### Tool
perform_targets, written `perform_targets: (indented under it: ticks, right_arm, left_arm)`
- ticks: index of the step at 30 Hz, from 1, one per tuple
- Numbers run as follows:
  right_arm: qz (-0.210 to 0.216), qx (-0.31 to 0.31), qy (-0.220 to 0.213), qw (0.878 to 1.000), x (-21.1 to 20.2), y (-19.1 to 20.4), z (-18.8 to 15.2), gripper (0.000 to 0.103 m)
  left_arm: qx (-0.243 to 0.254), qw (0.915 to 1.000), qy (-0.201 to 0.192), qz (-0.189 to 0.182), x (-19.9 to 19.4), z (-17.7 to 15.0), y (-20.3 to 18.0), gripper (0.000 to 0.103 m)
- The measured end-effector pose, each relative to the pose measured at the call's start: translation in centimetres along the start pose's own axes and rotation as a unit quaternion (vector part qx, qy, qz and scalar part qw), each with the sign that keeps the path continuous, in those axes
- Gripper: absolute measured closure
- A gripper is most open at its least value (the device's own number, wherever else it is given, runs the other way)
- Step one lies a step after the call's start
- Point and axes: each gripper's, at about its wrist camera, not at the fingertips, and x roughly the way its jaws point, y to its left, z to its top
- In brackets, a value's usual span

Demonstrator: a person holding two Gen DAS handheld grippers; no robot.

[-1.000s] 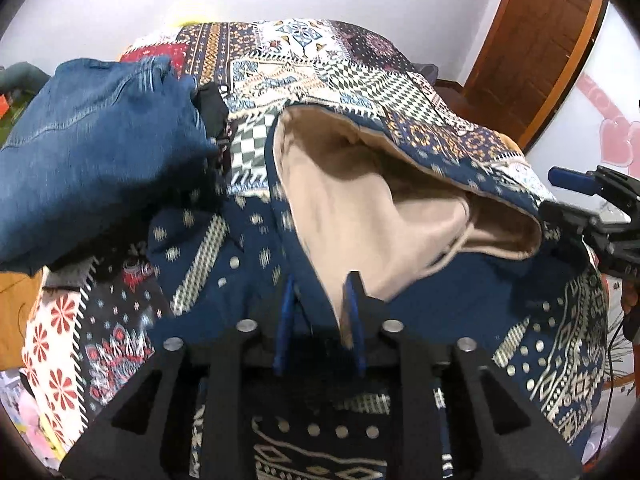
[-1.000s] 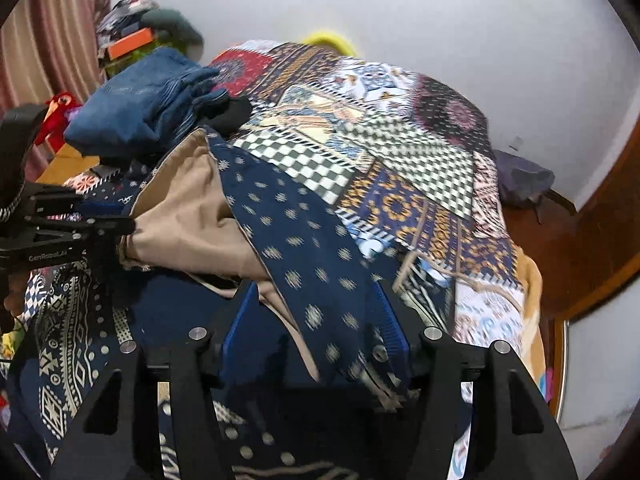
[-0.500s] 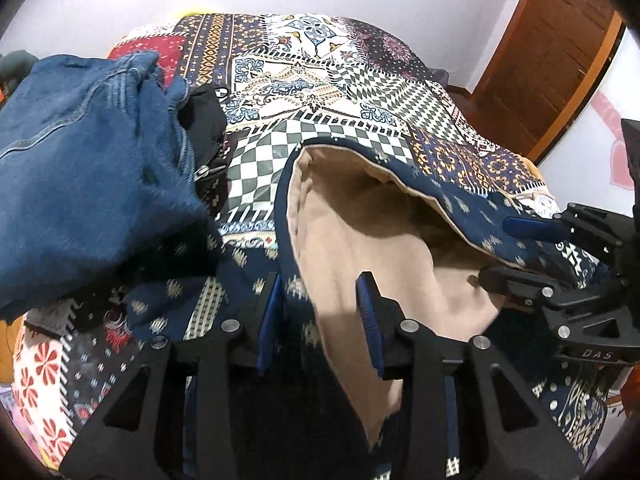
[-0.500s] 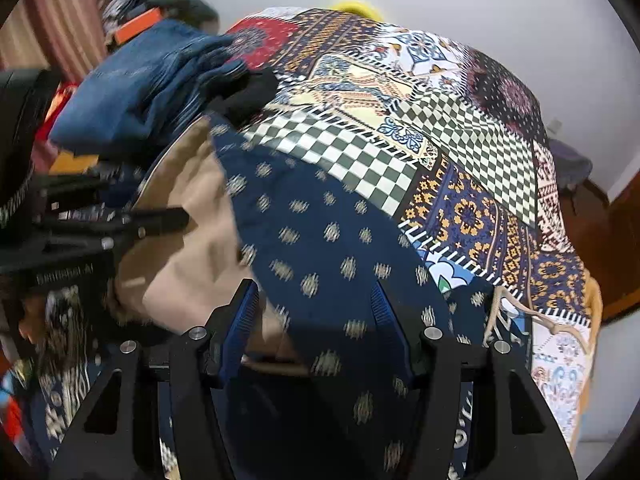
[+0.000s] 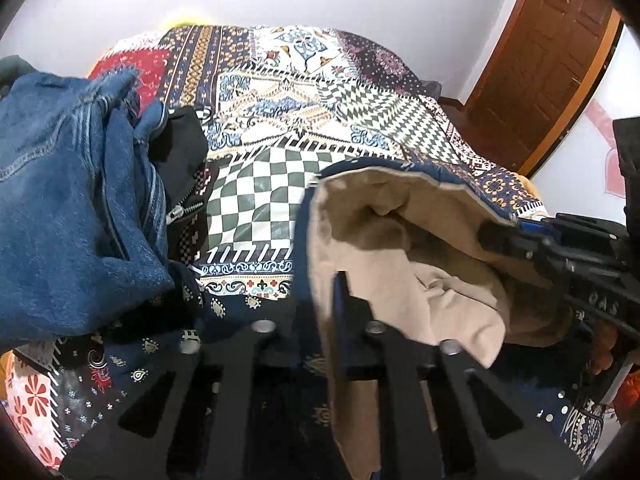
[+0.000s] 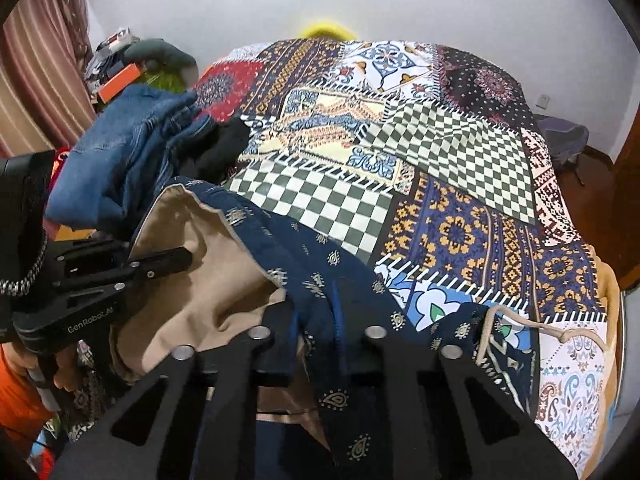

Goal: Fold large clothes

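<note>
Navy paisley-print garment with tan lining [image 6: 320, 256] lies at the near edge of the patchwork-quilted bed [image 6: 460, 160]. Left gripper [image 5: 324, 280] and right gripper [image 6: 316, 300], jaws just closed, each pinch its opened rim, one at either side. Crumpled blue denim jeans [image 5: 68, 208] crowd the bed's left edge. Middle and far end lie bare.

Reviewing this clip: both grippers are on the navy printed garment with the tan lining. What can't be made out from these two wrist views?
- Navy garment: its overall shape and type; the lower part is cut off by the frame edge and hidden under the gripper bodies in both views.
- Left gripper: how much cloth it pinches; the tan lining covers its fingertips.
- Black item: mostly buried under the jeans; only a zipper shows.
</note>
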Motion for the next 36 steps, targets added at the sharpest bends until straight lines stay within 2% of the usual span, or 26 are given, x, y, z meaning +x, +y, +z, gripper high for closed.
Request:
perform_targets:
  ticks: [6, 12, 17, 21, 24, 29, 31, 33, 36]
  right_arm:
    - [0.024, 0.006, -0.014, 1.000, -3.0, 0.2, -0.2, 0.095]
    - [0.038, 0.006, -0.034, 0.999, -7.7, 0.6, -1.8, 0.095]
    - [0.048, -0.002, -0.033, 0.998, -10.9, 1.4, -4.7, 0.095]
    - [0.051, -0.014, -0.019, 0.998, -11.7, 2.2, -7.7, 0.095]
    - [0.055, -0.016, 0.003, 0.998, -11.3, 2.5, -9.8, 0.095]
    - [0.058, -0.010, 0.024, 0.998, -11.2, 3.1, -12.6, 0.095]
    - [0.053, -0.014, 0.026, 0.998, -11.4, 3.5, -13.3, 0.094]
    - [0.048, -0.013, 0.035, 0.998, -11.5, 3.8, -13.8, 0.089]
    - [0.051, -0.007, 0.040, 0.998, -12.0, 3.7, -14.3, 0.084]
  left_arm:
    - [0.000, 0.9990, -0.030, -0.032, -4.0, -0.3, -1.1, 0.096]
    - [0.037, 0.9962, -0.058, -0.054, -9.4, -1.7, -3.9, 0.097]
    - [0.073, 0.9942, -0.063, -0.046, -12.2, -4.1, -6.1, 0.096]
    - [0.074, 0.9954, -0.043, -0.043, -12.5, -6.8, -6.5, 0.096]
    - [0.065, 0.9972, -0.012, -0.036, -12.0, -8.9, -6.3, 0.096]
    - [0.045, 0.9983, 0.030, -0.022, -11.0, -12.3, -5.4, 0.084]
    - [0.038, 0.9984, 0.041, -0.013, -10.7, -13.5, -5.0, 0.072]
    - [0.029, 0.9984, 0.049, -0.001, -10.6, -14.7, -4.5, 0.065]
    - [0.022, 0.9981, 0.056, 0.013, -10.9, -16.0, -4.0, 0.061]
